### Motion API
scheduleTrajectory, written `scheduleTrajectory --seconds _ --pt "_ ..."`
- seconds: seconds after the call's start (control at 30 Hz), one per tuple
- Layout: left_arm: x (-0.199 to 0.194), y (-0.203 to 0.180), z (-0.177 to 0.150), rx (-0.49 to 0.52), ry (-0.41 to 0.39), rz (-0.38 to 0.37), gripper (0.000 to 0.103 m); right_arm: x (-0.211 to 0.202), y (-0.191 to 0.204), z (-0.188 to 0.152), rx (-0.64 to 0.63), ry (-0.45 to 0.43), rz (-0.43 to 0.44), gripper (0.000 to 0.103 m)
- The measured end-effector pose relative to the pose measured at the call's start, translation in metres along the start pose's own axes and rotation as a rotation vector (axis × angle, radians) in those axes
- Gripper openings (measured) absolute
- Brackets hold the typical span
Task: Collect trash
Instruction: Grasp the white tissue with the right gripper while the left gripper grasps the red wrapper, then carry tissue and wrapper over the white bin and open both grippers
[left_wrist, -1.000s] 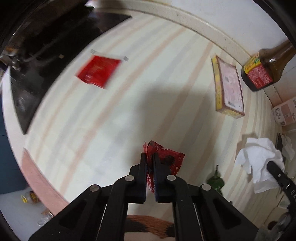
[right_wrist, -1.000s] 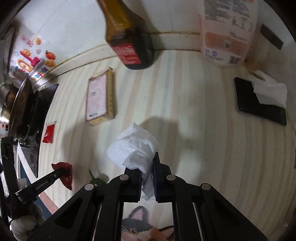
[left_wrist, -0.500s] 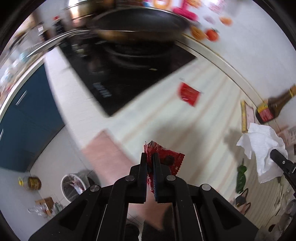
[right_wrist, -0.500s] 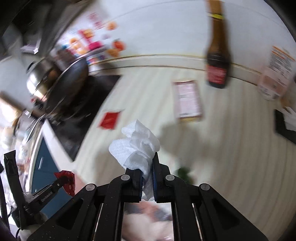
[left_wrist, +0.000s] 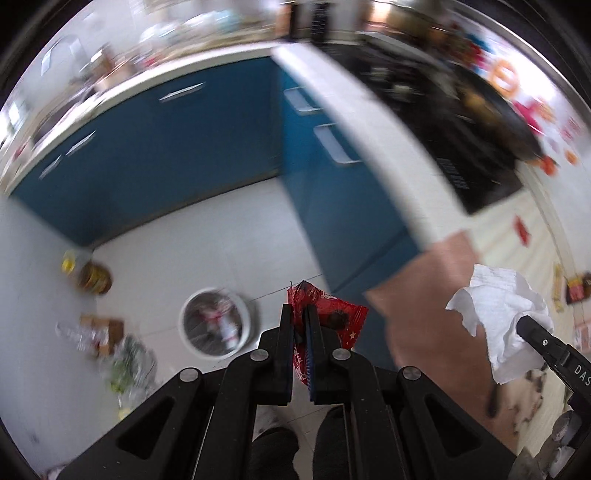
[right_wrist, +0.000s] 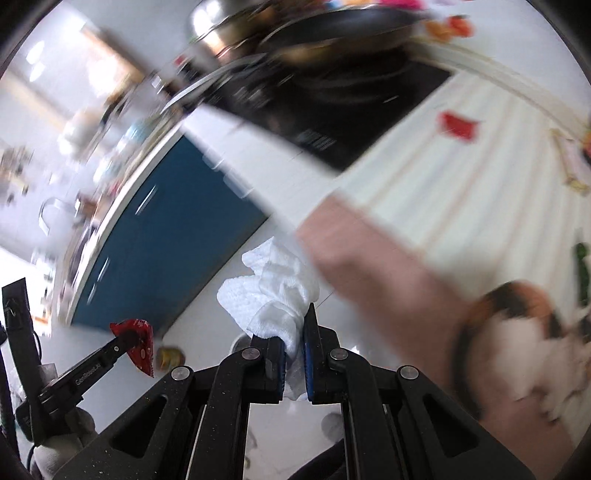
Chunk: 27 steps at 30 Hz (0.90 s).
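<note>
Far left on the pale floor (left_wrist: 207, 236), a blurred yellow-lidded jar (left_wrist: 92, 275) and some clutter, then a round white wire-mesh trash bin (left_wrist: 218, 323) holding scraps, just left of the left claw (left_wrist: 300, 325). Left claw pinched nearly closed on a crinkled red foil snack wrapper (left_wrist: 328, 314), held in the air over the floor, beside the bin rather than over it. Behind, blue cabinet fronts (left_wrist: 155, 147) beneath a white bench (left_wrist: 373, 122) edge. Further right, a pink cloth (left_wrist: 432, 295) hanging off the bench, a black cooktop (left_wrist: 476, 155) and a small red sachet (left_wrist: 522, 230) lying flat on the striped bench top. Far right, the right claw (right_wrist: 294, 332) clamped tight on a crumpled white paper towel (right_wrist: 273, 291), also in the air off the bench edge, level with the pink cloth. In the right wrist view, the red wrapper at lower left, the paper towel bunched above the closed fingers (right_wrist: 312, 332); motion blur over most of the background.
</note>
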<state>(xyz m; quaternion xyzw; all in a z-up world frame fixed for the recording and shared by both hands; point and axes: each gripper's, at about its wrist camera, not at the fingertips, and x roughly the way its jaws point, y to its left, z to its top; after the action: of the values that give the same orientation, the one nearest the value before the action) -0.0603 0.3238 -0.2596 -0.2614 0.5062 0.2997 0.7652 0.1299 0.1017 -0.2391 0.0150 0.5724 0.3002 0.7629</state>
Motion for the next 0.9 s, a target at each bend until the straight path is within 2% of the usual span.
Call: scheduleTrajectory --seconds 0.17,0.27,0.43,0.67,0.9 --pt "0.031 0.091 -0.025 -0.171 0.060 0.039 0.003 0.065 0.073 -0.037 -0.107 0.105 0.009 0.008" --pt "0.059 0.132 -0.040 -0.271 0.109 0.051 0.003 0.105 0.099 -0.054 -0.156 0.178 0.001 0.008" --pt "0.129 0.192 -0.071 -0.403 0.191 0.074 0.003 0.200 0.140 -0.092 -0.268 0.293 -0.011 0.007" --pt "0.262 0.267 -0.120 -0.581 0.280 0.075 0.003 0.365 0.147 -0.140 -0.330 0.424 0.003 0.007" --pt "0.410 0.305 -0.153 -0.652 0.332 0.017 0.003 0.540 0.125 -0.212 -0.364 0.547 0.016 0.007"
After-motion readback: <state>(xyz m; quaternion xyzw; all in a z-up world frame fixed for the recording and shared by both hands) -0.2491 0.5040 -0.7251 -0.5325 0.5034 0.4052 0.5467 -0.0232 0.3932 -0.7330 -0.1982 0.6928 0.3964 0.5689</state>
